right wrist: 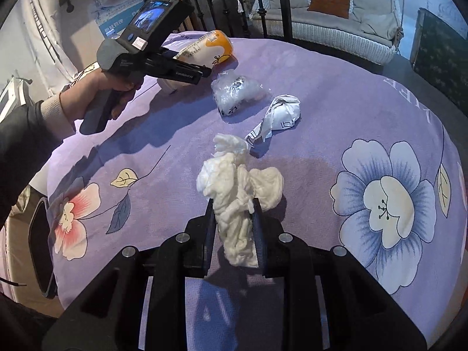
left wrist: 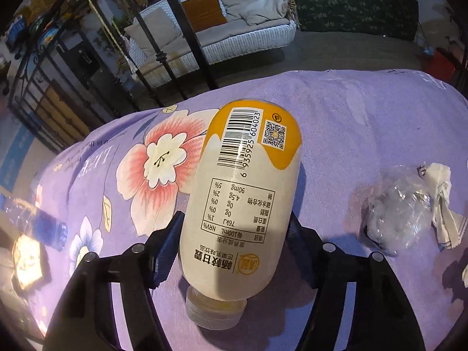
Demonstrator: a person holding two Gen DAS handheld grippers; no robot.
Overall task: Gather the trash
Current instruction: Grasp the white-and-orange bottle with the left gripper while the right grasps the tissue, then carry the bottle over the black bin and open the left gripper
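My left gripper is shut on a white and yellow drink bottle, gripping its body with the cap toward the camera, just above the purple flowered cloth. The bottle also shows in the right wrist view, held by the left gripper. My right gripper is shut on a crumpled white tissue, held above the cloth. A crumpled clear plastic wrapper and a crumpled white paper lie on the cloth between the two grippers.
A blue-tinted plastic bottle lies at the left table edge. A black flat object sits beside the table's left edge. Black metal posts and a white wicker sofa stand beyond the table.
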